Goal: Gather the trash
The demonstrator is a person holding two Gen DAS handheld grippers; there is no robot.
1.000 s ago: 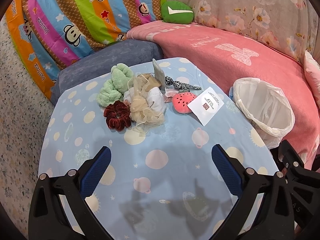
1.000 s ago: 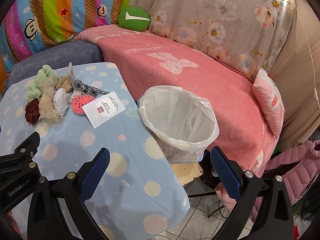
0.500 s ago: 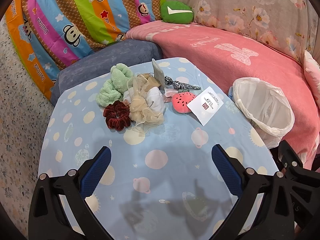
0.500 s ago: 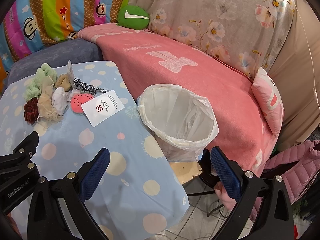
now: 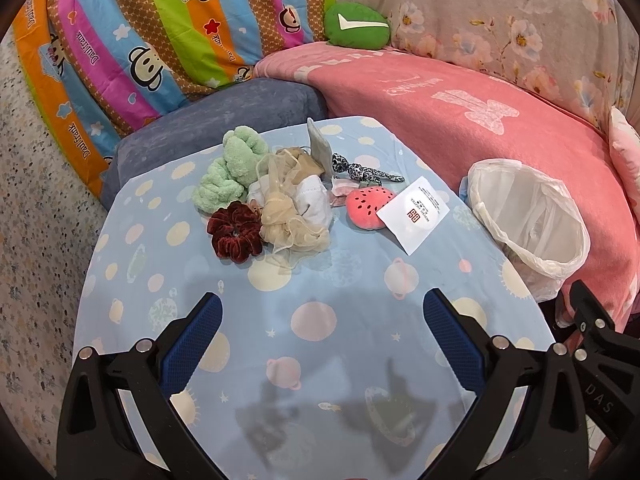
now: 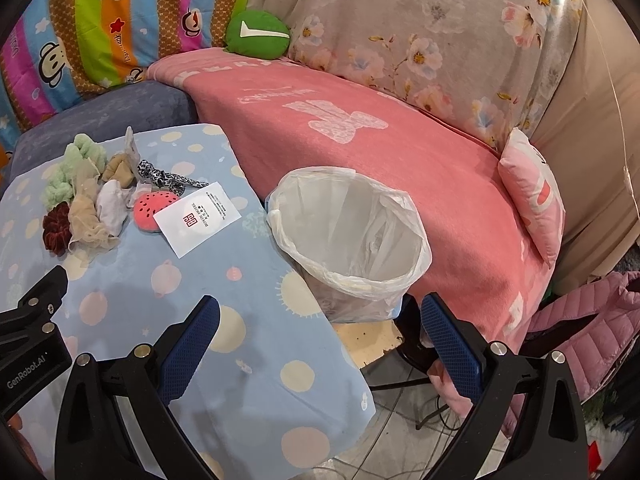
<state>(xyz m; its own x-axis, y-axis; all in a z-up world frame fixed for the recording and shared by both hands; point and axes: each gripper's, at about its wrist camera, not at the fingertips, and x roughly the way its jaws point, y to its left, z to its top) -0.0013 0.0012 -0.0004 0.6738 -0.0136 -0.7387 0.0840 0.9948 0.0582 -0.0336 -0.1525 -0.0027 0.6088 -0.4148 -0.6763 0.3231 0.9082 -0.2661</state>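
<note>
A white paper packet with a red logo [image 5: 414, 213] [image 6: 198, 218] lies flat on the blue-clothed table [image 5: 312, 320], next to a watermelon-shaped pad [image 5: 368, 207] [image 6: 154, 206]. A bin lined with a white bag [image 5: 528, 220] [image 6: 348, 240] stands off the table's right edge. My left gripper [image 5: 320, 320] is open and empty above the near part of the table. My right gripper [image 6: 320, 320] is open and empty, just in front of the bin.
A pile of hair scrunchies and cloths [image 5: 260, 192] [image 6: 84, 204] lies at the table's far side, with a leopard-print band [image 5: 360, 172]. A pink blanket covers the sofa [image 6: 360, 120] behind. A pink jacket [image 6: 580, 320] lies lower right.
The right gripper has drifted slightly, so the bin and table shift a little in its view. The left view is nearly unchanged.
</note>
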